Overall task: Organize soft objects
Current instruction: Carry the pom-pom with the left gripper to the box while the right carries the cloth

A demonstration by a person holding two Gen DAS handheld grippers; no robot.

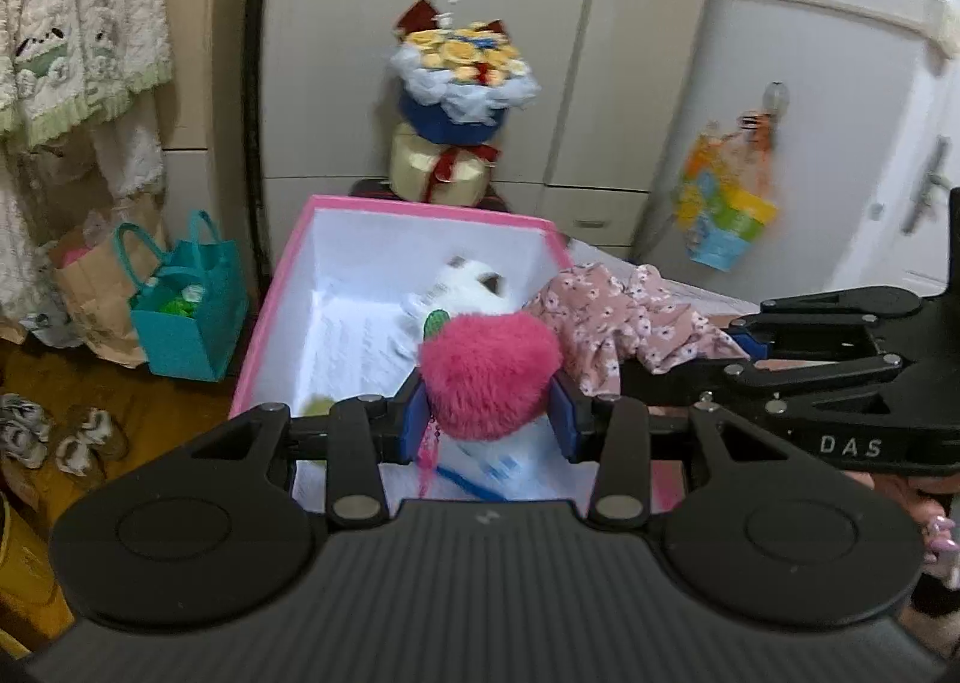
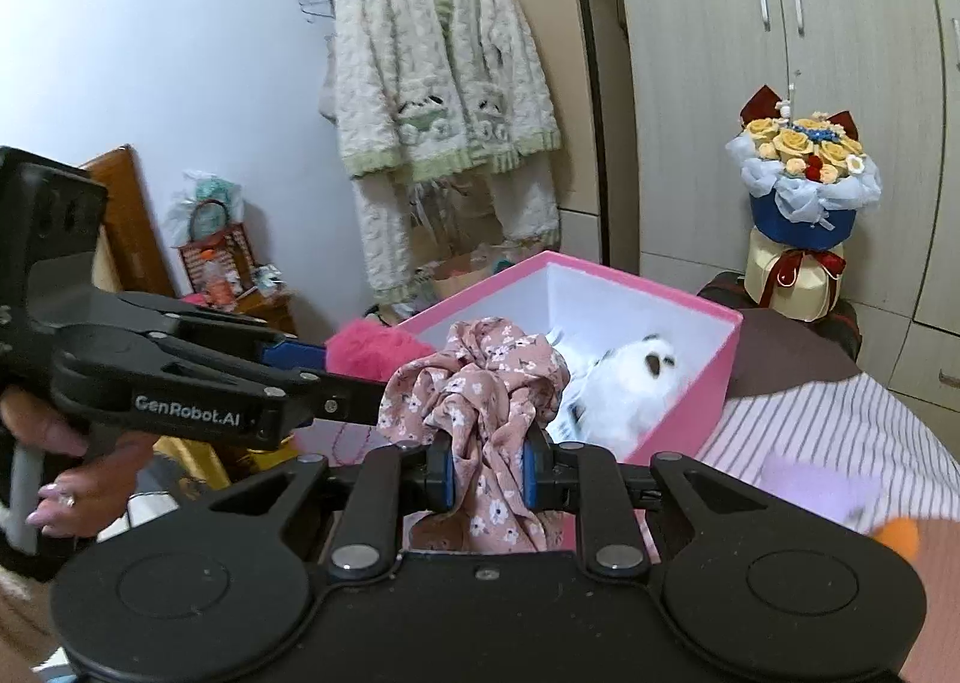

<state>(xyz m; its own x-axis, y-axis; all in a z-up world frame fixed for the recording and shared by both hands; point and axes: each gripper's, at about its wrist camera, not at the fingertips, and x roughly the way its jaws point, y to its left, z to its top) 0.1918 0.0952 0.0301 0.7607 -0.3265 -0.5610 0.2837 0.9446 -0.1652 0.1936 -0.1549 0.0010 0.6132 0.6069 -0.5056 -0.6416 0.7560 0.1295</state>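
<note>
Our left tongs (image 1: 491, 419) are clenched on a fluffy hot-pink pompom (image 1: 489, 374) — its round, shaggy body bulges out between the blue pads (image 1: 414, 419), with a small green tab at its top and a pink cord dangling beneath. We hold it over the near end of the pink box (image 1: 282, 275). Our right tongs (image 2: 487, 473) grip a dusty-pink floral cloth (image 2: 480, 383), bunched into soft folds above the pads and hanging limp below them, printed with small white flowers; it sits just beside the pompom, at the box's near rim.

The box is open, pink outside and white inside, and a white plush toy (image 2: 636, 383) with dark markings already lies in it, with a blue strap (image 1: 468, 482) near the front. In the right wrist view the box rests on a bed with a striped sheet (image 2: 840, 431). A hand (image 2: 72, 479) holds the left tool's handle.

Behind the box stands a flower bouquet (image 2: 804, 167) in blue wrapping on a cream container (image 2: 792, 287) tied with a red ribbon, before pale wardrobe doors (image 2: 720, 83). A teal bag (image 1: 186, 317) and a brown paper bag (image 1: 90, 293) sit on the floor to the left, and a cream fleece cardigan (image 2: 432, 59) hangs on the wall.
</note>
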